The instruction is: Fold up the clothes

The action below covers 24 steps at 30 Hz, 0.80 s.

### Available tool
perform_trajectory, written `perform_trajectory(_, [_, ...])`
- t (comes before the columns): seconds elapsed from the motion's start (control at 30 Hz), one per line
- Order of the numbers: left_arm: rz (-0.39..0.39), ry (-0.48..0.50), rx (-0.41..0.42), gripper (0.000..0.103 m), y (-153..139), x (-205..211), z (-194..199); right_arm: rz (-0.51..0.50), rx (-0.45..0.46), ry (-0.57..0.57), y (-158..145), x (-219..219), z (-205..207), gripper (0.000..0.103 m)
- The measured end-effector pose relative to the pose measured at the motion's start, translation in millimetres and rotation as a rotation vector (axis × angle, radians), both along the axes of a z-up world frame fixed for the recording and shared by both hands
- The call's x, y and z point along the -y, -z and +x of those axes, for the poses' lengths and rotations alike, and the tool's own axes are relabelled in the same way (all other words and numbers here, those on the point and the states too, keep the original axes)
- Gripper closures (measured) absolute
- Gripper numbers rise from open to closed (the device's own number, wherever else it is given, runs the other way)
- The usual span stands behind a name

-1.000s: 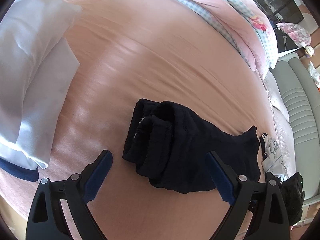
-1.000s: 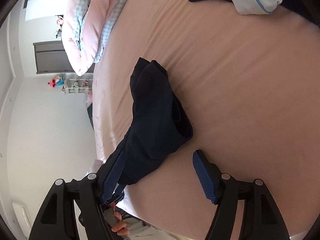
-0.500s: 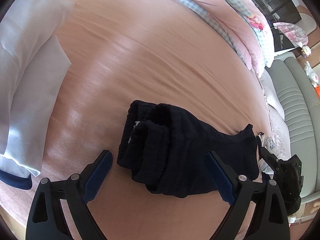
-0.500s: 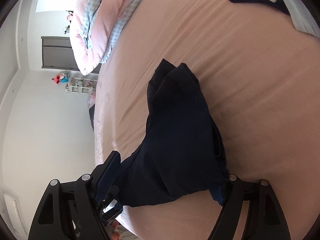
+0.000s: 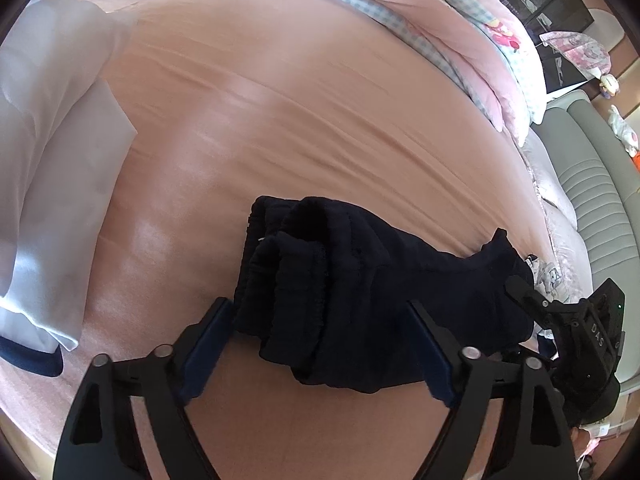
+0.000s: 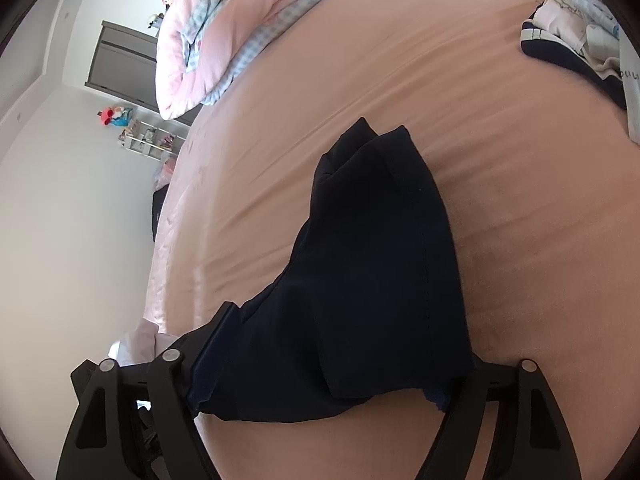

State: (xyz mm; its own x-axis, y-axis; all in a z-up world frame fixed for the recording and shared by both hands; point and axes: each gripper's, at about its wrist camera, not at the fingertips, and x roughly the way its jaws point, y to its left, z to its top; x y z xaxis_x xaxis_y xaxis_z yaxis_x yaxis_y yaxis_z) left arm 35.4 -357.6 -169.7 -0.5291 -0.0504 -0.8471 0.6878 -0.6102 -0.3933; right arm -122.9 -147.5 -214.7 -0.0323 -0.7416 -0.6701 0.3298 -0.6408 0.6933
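On the left of the left wrist view a white garment with a navy hem [image 5: 52, 184] lies on the peach bed sheet [image 5: 320, 120]. In the middle, the folded navy garment [image 5: 360, 292] rests on the sheet, its ribbed end bunched between the pads of the left tongs [image 5: 320, 344]. These tongs are closing around that end; the left pad sits against the fabric, but whether both pads press it I cannot tell. Further right, the right tongs [image 5: 520, 292] reach the garment's far end. A pink quilt [image 5: 460, 28] lies along the top right.

In the right wrist view the quilt [image 6: 224, 40] is upper left, the navy garment [image 6: 360, 280] runs down the middle, and the right tongs [image 6: 320, 384] are closing across its near edge, fabric covering both pads. More clothes [image 6: 580, 40] lie upper right.
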Motion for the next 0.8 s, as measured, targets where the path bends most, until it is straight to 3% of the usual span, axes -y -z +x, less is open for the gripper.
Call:
perform_trajectory(0.07, [-0.015, -0.004, 0.018, 0.048, 0, 0, -1, 0.060, -0.026, 0.001, 0, 2, -1, 0.058])
perform_trajectory(0.13, [-0.006, 0.008, 0.010, 0.064, 0, 0, 1, 0.109, -0.041, -0.004, -1, 2, -3, 0.069])
perform_trajectory(0.23, [0.022, 0.030, 0.001, 0.074, 0, -3, 0, 0.110, -0.045, -0.007, -3, 3, -4, 0.070])
perform_trajectory(0.33, [-0.017, 0.041, 0.029, 0.078, -1, -11, -5, 0.124, -0.066, -0.014, -5, 5, -4, 0.070])
perform_trajectory(0.57, [0.027, 0.065, 0.046, 0.079, -5, -23, 2, 0.234, -0.243, -0.110, -24, 28, -4, 0.076])
perform_trajectory(0.67, [0.070, 0.070, 0.045, 0.079, -5, -29, 9, 0.255, -0.292, -0.146, -31, 36, -8, 0.077])
perform_trajectory(0.8, [0.152, 0.098, 0.032, 0.079, -4, -38, 10, 0.246, -0.273, -0.151, -31, 37, -24, 0.077])
